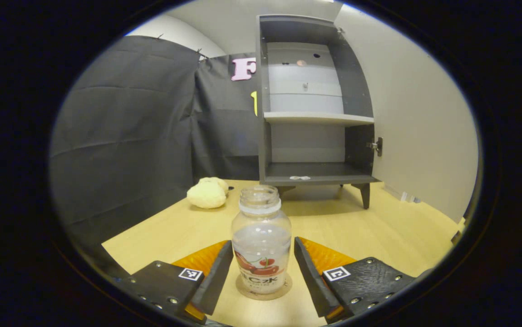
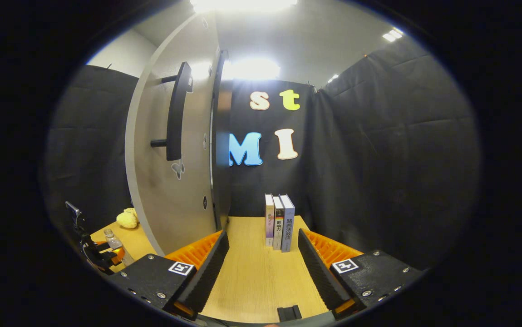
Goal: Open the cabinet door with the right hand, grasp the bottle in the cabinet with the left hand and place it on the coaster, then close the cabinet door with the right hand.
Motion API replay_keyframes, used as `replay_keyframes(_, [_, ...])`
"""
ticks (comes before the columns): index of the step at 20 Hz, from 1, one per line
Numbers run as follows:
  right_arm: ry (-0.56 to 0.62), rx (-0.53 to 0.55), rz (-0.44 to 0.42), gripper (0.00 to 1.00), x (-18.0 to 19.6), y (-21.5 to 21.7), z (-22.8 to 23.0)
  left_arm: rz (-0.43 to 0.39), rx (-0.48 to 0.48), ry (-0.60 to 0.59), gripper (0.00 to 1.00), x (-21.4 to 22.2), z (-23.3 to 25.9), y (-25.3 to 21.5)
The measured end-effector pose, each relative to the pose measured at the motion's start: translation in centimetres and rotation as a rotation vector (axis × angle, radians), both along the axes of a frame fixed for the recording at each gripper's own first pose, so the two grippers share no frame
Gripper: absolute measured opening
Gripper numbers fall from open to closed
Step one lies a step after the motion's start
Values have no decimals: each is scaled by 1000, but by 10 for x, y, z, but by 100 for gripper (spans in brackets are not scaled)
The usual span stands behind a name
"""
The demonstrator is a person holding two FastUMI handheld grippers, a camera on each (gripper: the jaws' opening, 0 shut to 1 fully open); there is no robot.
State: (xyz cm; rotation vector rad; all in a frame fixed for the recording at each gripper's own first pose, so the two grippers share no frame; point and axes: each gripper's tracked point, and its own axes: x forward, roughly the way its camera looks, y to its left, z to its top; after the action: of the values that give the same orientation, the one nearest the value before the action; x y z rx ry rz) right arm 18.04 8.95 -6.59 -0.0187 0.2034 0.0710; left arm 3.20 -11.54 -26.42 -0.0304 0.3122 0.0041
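A clear, capless bottle [image 1: 262,240] with a red label stands upright on a round coaster [image 1: 242,289] on the wooden table. My left gripper [image 1: 263,245] is open around it, a finger close on each side and a thin gap on the right. Behind it the dark cabinet [image 1: 315,104] stands open with bare shelves, its pale door [image 1: 424,127] swung out to the right. In the right gripper view my right gripper [image 2: 262,235] is open and holds nothing, just right of the door's [image 2: 161,181] edge, below the black bar handle [image 2: 174,113]. The left gripper [image 2: 102,254] and bottle [image 2: 115,244] appear far left.
A yellow plush toy [image 1: 206,193] lies on the table left of the cabinet. Three books [image 2: 278,222] stand upright at the table's far edge ahead of the right gripper. Black cloth walls close in the booth.
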Motion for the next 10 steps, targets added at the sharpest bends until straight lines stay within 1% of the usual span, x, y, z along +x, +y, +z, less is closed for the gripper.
replay_keyframes(3, [-18, 23, 5, 95, 4, 0, 7, 16, -7, -35, 81, 4, 37, 3])
replay_keyframes(4, [-26, 30, 4, 95, 5, -1, 9, 17, -8, -54, 84, 5, 51, 4])
replay_keyframes(5, [-32, 38, 5, 95, 6, -2, 12, 17, -9, -73, 81, 6, 66, 4])
replay_keyframes(6, [-37, 47, 7, 95, 9, -1, 13, 20, -10, -86, 81, 6, 78, 3])
replay_keyframes(7, [-40, 57, 9, 95, 10, -1, 14, 23, -12, -96, 84, 6, 89, 3])
replay_keyframes(9, [-44, 76, 21, 95, 13, 1, 19, 36, -21, -115, 84, 3, 114, 5])
replay_keyframes(10, [-52, 81, 25, 95, 15, 1, 24, 43, -23, -120, 81, 0, 124, 8])
